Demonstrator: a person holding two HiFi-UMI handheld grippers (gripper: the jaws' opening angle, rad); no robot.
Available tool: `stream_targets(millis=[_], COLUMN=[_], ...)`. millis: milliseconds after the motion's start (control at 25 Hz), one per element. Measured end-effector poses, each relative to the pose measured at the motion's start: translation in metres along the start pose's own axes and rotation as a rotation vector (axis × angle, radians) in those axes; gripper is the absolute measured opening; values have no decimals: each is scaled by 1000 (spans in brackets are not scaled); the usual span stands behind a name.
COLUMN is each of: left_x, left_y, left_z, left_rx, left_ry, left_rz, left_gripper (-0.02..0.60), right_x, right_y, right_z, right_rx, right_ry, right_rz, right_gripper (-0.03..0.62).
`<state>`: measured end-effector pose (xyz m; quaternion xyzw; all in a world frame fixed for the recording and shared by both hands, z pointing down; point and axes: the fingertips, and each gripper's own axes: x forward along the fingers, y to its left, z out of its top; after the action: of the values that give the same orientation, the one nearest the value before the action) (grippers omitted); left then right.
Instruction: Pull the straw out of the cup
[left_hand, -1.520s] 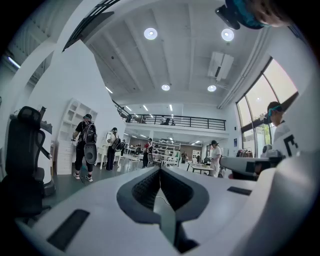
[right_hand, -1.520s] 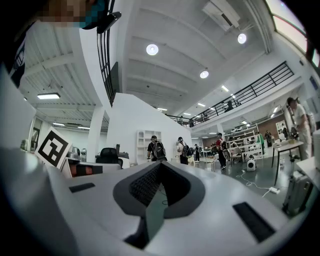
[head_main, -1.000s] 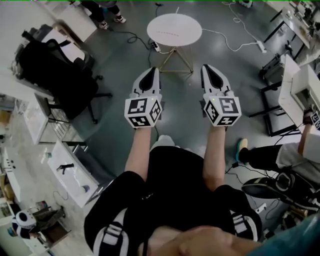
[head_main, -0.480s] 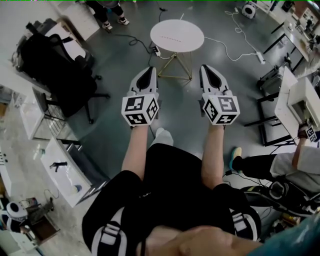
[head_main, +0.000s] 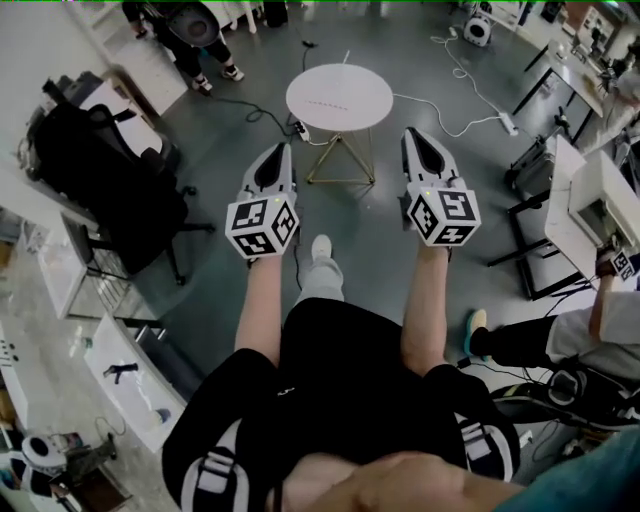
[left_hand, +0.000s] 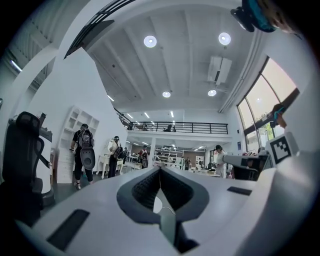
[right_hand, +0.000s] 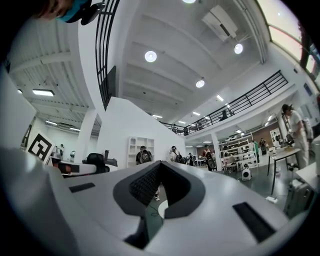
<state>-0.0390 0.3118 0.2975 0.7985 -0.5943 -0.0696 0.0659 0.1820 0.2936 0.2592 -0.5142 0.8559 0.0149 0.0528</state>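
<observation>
I make out no cup and no straw in any view. A round white table (head_main: 339, 95) on gold legs stands on the grey floor ahead of both grippers. My left gripper (head_main: 282, 150) is held out level, its jaws closed tip to tip with nothing between them (left_hand: 160, 169). My right gripper (head_main: 411, 134) is alongside it at the same height, also shut and empty (right_hand: 160, 162). Both point toward the table from a distance, above bare floor.
A black office chair (head_main: 100, 160) stands at the left and a white cabinet (head_main: 130, 370) lower left. Cables and a power strip (head_main: 505, 125) lie on the floor near the table. Desks (head_main: 590, 200) and a seated person (head_main: 590, 320) are at the right. People (head_main: 190, 30) stand at the back left.
The person has stepped forward and a foot now shows below the grippers. The left gripper has shifted left in the view; the table sits slightly further left. Both grippers stay shut.
</observation>
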Motion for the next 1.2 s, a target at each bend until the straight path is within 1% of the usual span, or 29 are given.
stream_targets(millis=[120, 200, 320, 400, 520, 720, 840, 960, 1120, 1200], left_x=[28, 52, 87, 107, 139, 195, 230, 257, 292, 308], left_y=[4, 7, 13, 18, 29, 59, 82, 100, 125, 139], left_z=[-3, -6, -21, -32, -43, -49, -55, -65, -75, -78], left_rx=[-14, -22, -42, -52, -53, -17, -6, -9, -25, -38], left_ry=[0, 5, 37, 60, 86, 137, 159, 176, 201, 205], left_rz=[-24, -40, -61, -71, -76, -77, -72, -56, -49, -50], left_gripper=[9, 10, 9, 9, 9, 9, 9, 9, 9, 9], right_x=[9, 16, 29, 43, 75, 150, 196, 231, 276, 298], right_y=[-30, -45, -69, -79, -80, -76, -81, -89, -95, -94], right_z=[10, 9, 3, -2, -18, -65, -88, -102, -117, -114], right_rx=[8, 6, 1, 9, 27, 77, 132, 178, 181, 141], right_ry=[-22, -29, -52, -59, -50, 18, 38, 43, 47, 0], right_rz=[-46, -69, -124, -137, -100, -57, -36, -11, -8, -10], right_gripper=[15, 15, 15, 15, 15, 15, 15, 15, 15, 15])
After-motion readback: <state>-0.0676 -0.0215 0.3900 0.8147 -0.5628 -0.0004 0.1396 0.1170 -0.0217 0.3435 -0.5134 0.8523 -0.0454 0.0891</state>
